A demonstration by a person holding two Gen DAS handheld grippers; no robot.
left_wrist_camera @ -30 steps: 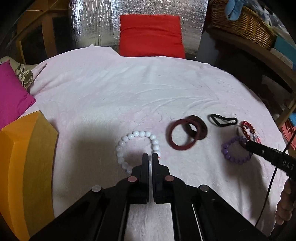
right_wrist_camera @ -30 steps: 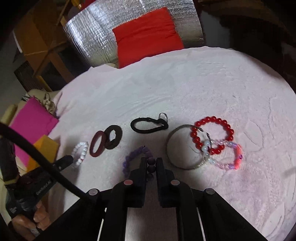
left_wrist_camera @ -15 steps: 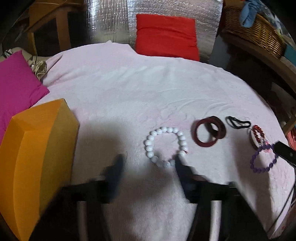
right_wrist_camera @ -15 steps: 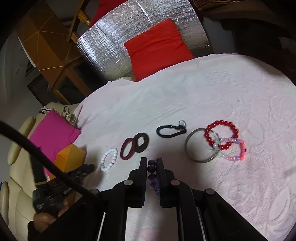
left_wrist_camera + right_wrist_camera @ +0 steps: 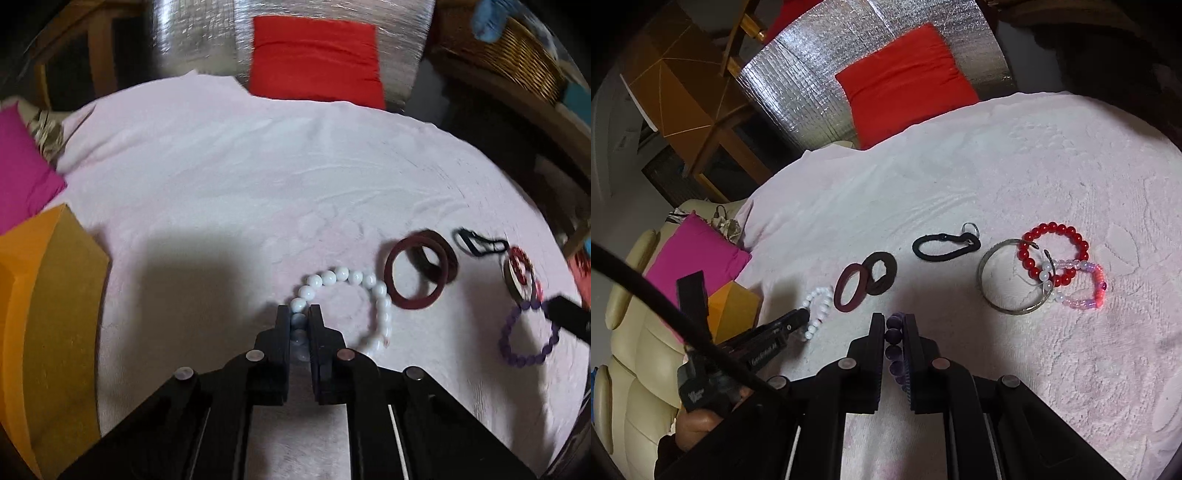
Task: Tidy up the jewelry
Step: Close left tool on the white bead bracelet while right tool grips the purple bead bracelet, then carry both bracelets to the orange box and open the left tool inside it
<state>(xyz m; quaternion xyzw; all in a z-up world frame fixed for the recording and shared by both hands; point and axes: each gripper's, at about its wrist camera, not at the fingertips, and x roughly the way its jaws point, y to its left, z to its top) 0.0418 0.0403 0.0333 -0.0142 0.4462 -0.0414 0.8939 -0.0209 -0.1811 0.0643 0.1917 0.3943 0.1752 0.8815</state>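
left claw: clamped on white bead bracelet | right claw: clamped on purple bead bracelet

Mostly soft cloth and glossy beads in my view.
I see a pale pink, embossed cloth that looks matt and nubbly, glossy white beads, matt purple beads, a shiny metal bangle, crinkled silver foil, a woven wicker basket and my matt black plastic claws.

Four beaded bracelets, two dark rings, one metal bangle, one black hair tie.
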